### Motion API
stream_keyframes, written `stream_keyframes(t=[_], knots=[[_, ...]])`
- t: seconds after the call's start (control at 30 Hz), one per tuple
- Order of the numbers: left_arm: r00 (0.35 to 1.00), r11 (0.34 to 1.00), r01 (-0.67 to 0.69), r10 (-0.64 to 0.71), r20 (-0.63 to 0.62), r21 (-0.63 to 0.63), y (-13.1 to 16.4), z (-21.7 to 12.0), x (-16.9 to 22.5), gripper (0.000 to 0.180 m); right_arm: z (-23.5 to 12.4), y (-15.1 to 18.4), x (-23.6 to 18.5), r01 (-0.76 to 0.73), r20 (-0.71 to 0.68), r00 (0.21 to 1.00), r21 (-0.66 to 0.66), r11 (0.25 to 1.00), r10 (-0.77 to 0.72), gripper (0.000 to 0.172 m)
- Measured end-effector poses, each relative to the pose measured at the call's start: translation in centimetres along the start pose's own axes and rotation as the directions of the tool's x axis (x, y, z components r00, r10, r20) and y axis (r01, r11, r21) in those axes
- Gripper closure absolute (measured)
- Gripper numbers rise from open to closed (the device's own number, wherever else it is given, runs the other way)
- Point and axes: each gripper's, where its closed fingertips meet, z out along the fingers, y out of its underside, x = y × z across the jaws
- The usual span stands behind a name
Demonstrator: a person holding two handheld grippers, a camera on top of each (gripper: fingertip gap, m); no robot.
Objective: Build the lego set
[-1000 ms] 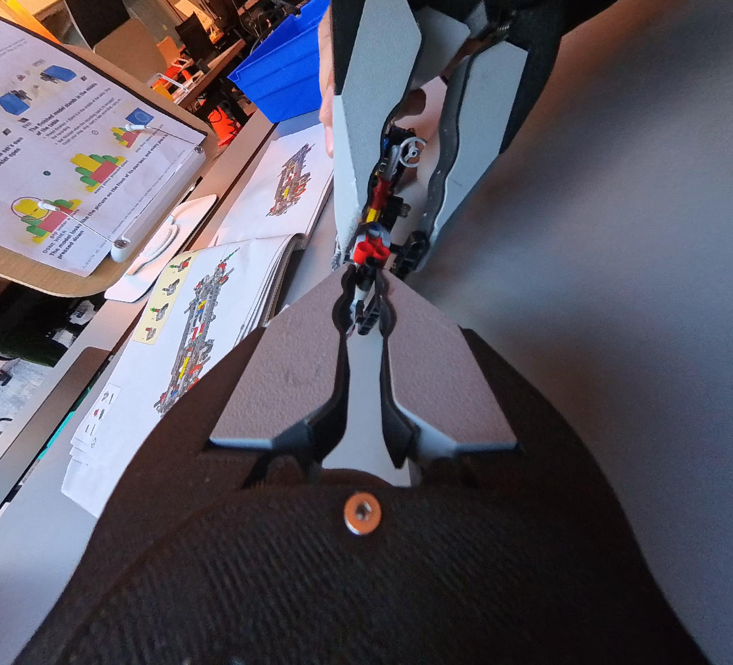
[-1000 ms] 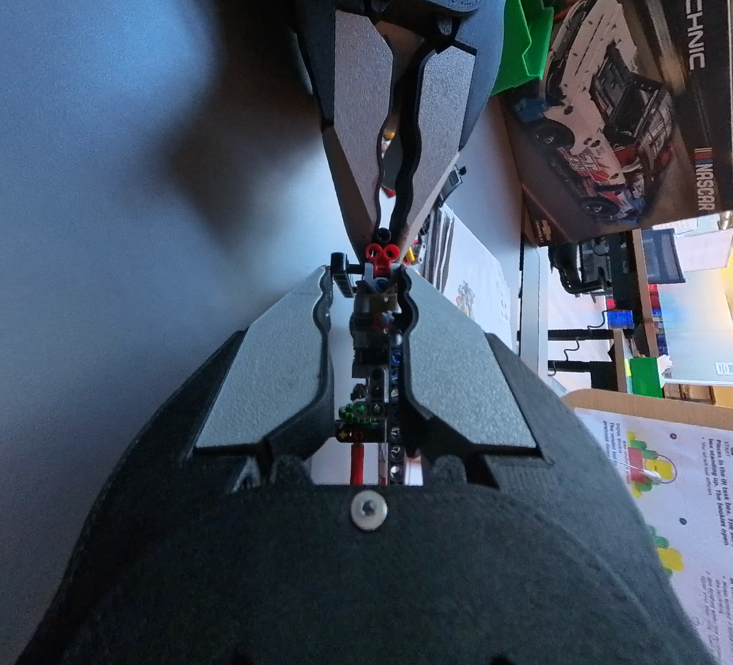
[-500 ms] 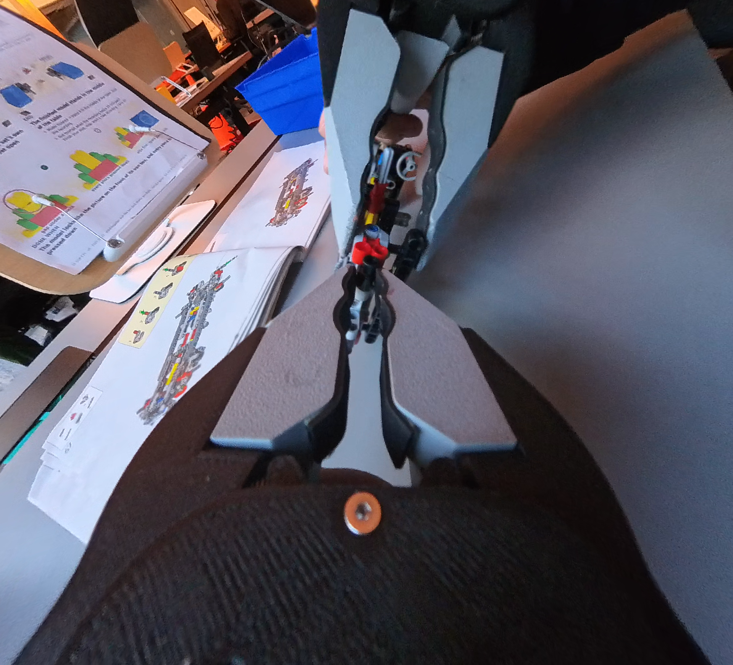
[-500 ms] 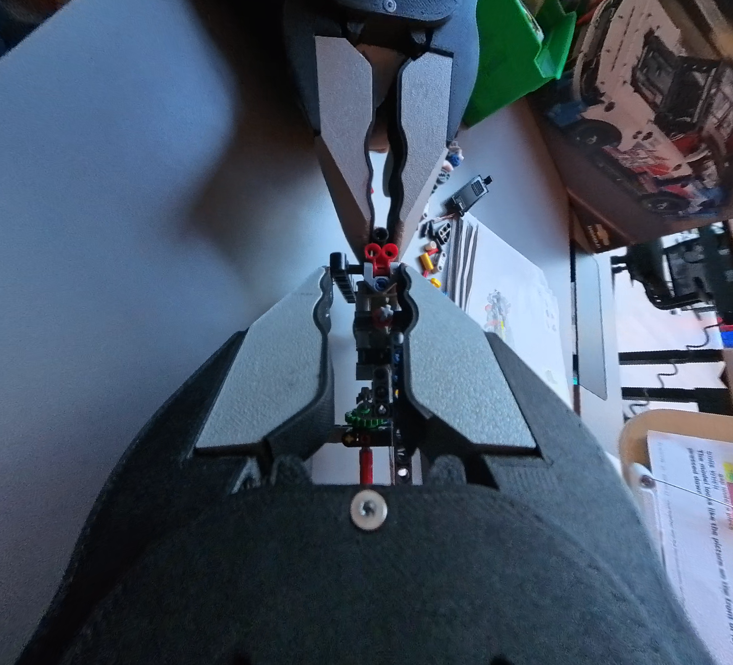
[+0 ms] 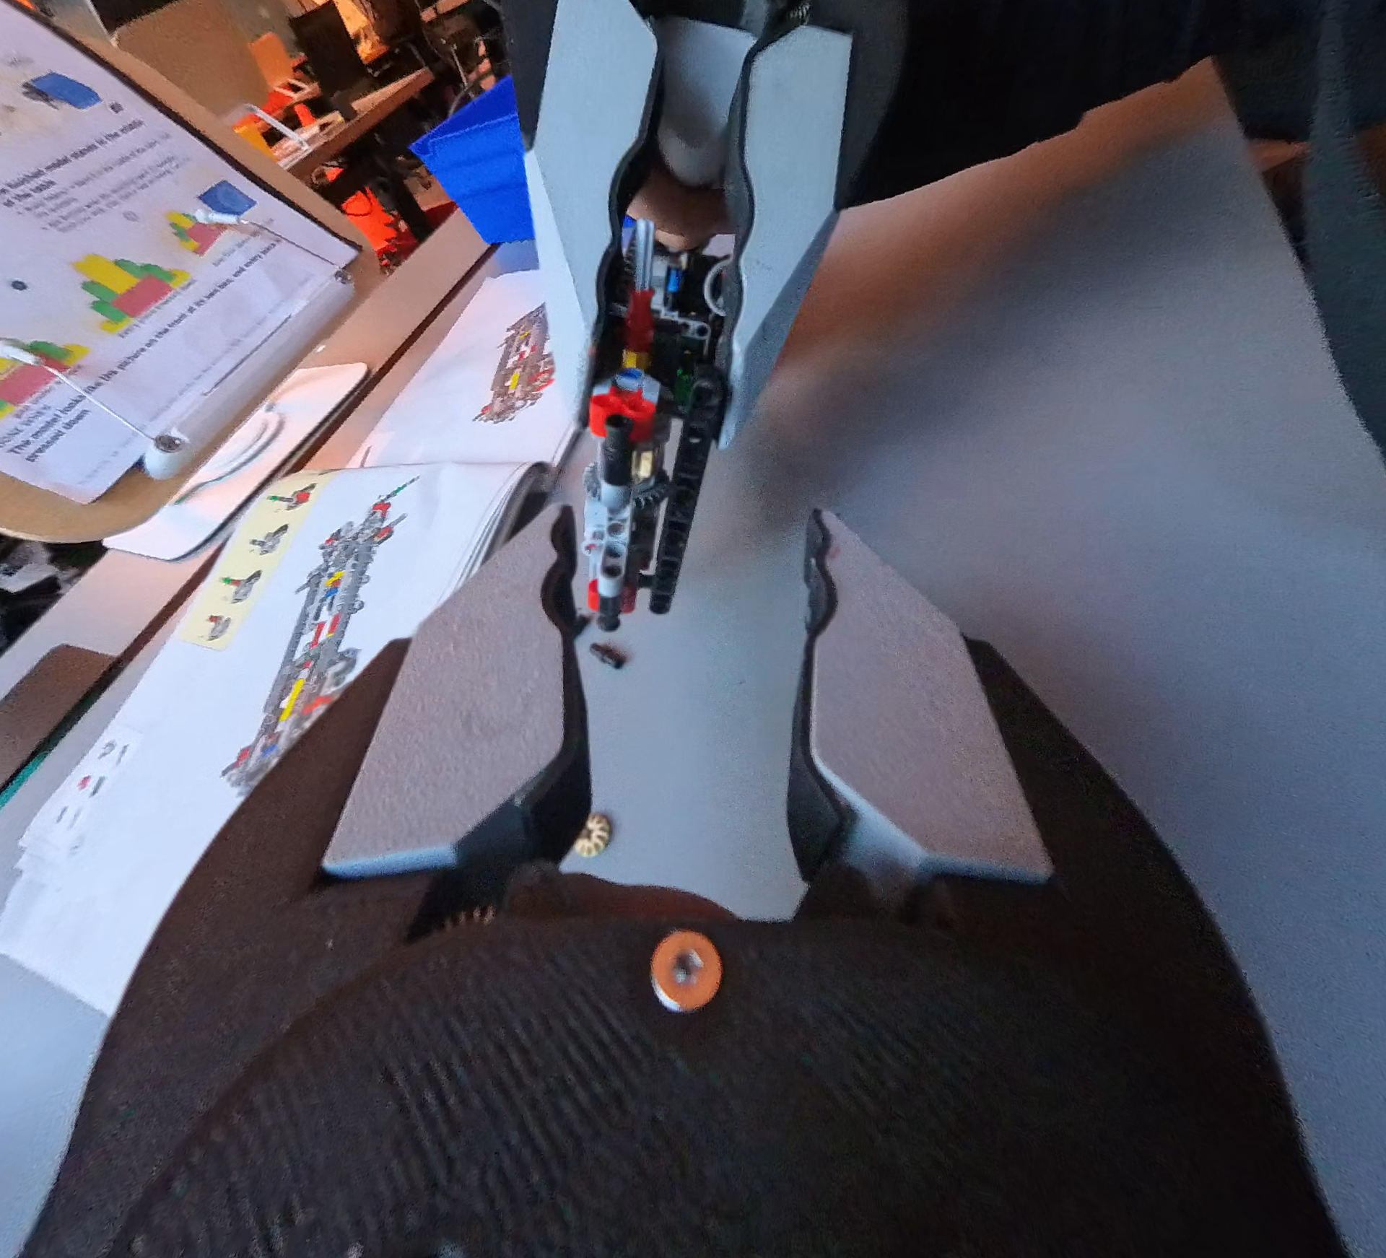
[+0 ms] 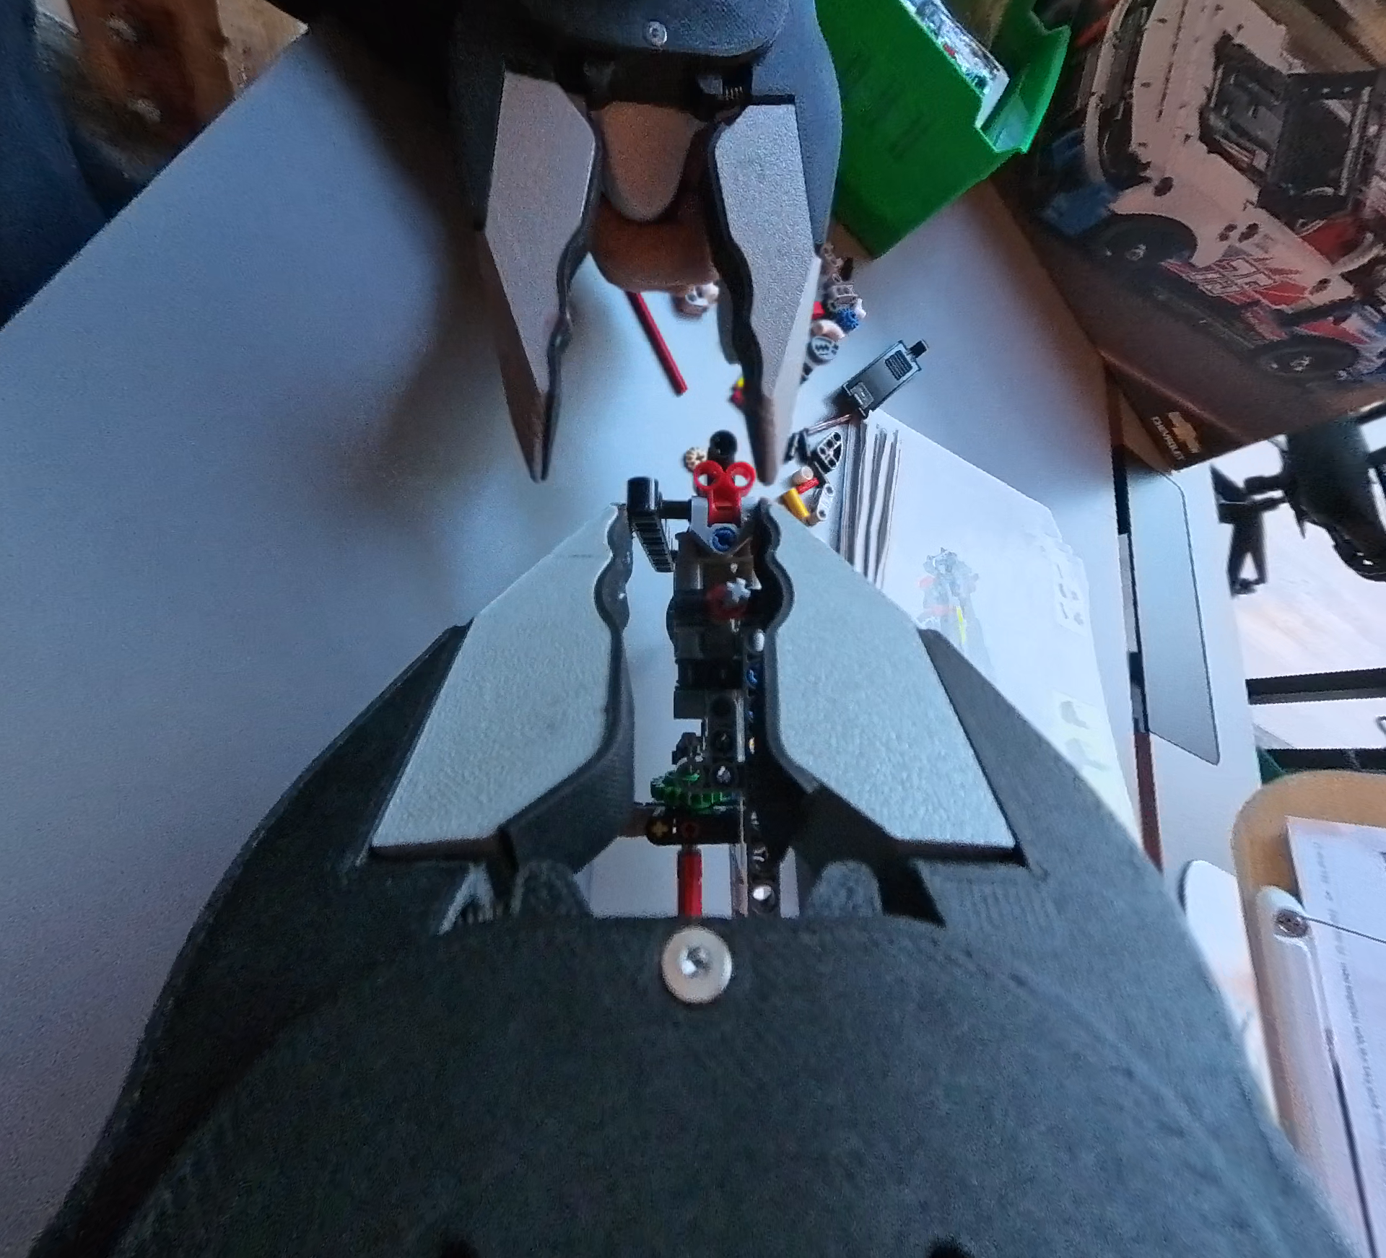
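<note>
Grey-padded and spread wide, the left gripper (image 5: 686, 569) was holding nothing, so the long, multicoloured plastic brick assembly (image 5: 637, 472), pinched only by the right gripper (image 6: 694, 525) above the grey tabletop (image 5: 1050, 472), could have been tipped or dropped.

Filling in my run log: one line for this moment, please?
left gripper: open, apart from brick assembly | right gripper: shut on it | instruction booklet: open
</note>
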Motion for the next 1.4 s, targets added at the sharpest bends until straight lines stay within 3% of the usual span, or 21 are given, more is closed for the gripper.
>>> stream_keyframes(t=[0.07,0.27,0.37,0.67,0.87,1.03,1.23,1.4], knots=[[0.999,0.999,-0.028,0.03,0.04,-0.027,0.1,0.5,-0.6,0.12,0.0,-0.3,-0.1,-0.011,0.019,1.0,0.007,1.0,0.011,0.142],[0.998,0.997,-0.053,0.054,0.025,-0.051,-0.4,1.5,-0.5,0.15,0.5,-0.3,-0.8,-0.023,0.072,0.997,-0.017,1.0,0.024,0.142],[0.998,0.993,-0.055,0.056,0.007,-0.101,0.5,1.9,0.0,0.152,0.9,0.5,-1.3,0.007,0.083,0.997,-0.084,0.996,0.0,0.142],[0.999,0.996,0.033,-0.035,-0.024,-0.088,0.3,1.8,0.6,0.155,0.7,0.2,-1.9,0.052,0.135,0.99,-0.084,0.995,-0.04,0.143],[0.986,0.987,0.143,-0.148,-0.074,-0.071,0.0,1.7,1.1,0.157,0.6,-0.1,-2.1,0.021,0.193,0.981,-0.086,0.996,-0.004,0.144],[0.979,0.979,0.195,-0.198,-0.04,-0.061,-0.1,1.9,0.9,0.157,0.4,0.1,-2.0,-0.025,0.197,0.979,-0.094,0.995,0.043,0.143],[0.984,0.984,0.176,-0.175,0.021,-0.024,0.2,2.1,0.9,0.155,0.6,0.2,-2.1,-0.033,0.106,0.994,-0.049,0.998,0.038,0.141],[0.984,0.983,0.179,-0.178,0.03,-0.041,0.4,2.4,1.1,0.154,1.2,0.7,-2.6,0.05,0.033,0.998,-0.117,0.992,-0.047,0.128]])
